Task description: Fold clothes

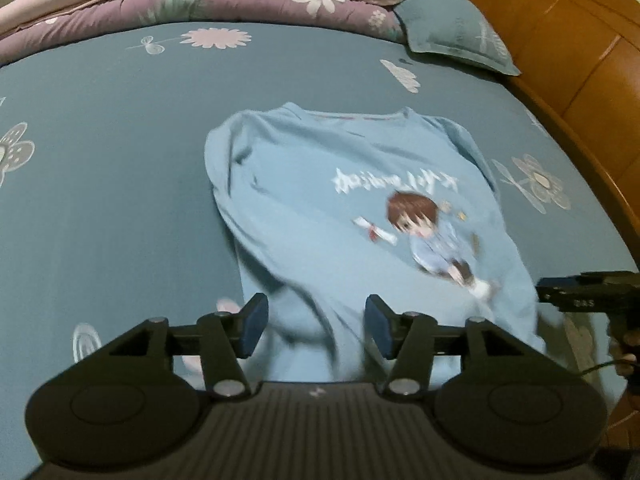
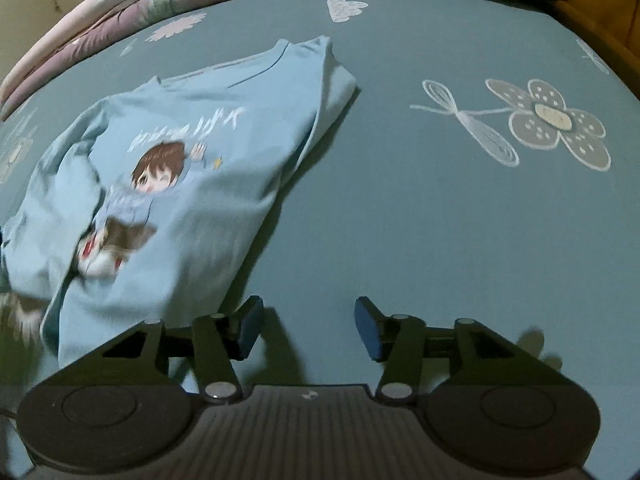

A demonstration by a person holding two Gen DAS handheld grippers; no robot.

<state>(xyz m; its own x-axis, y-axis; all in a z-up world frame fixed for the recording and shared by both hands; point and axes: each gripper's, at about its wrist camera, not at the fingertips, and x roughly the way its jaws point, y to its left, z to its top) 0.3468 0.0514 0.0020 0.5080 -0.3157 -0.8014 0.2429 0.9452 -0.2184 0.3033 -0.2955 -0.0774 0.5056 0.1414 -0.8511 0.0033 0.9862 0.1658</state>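
While the pale blue long-sleeved cotton top with a cartoon child printed on its chest lies front-up on the teal flower-patterned bedsheet, collar toward the stacked quilts and hem toward the person, both sleeves already appear tucked in along its sides, so the step in hand is judged to be the lengthwise fold: hem up to collar. The left gripper hangs over the hem region with its jaws spread wide and nothing between the blue pads; cloth shows in the gap, but whether the pads touch it cannot be told through the blur. The right gripper has its jaws equally spread, empty, over bare sheet just beside the top's right edge, with only its left finger over the cloth.

To do this well, each gripper should take one hem corner, pinching all layers together, including the tucked sleeve beneath, so nothing slides out when lifted. The right gripper needs to shift inward onto the corner first. Both should rise together and travel level toward the collar, keeping the hem taut between them so the crease lands straight across the print. The fabric looks soft and limp; a shallow bite risks dropping one layer. The wrinkled left side may bunch, so it deserves a smoothing pull before setting down.
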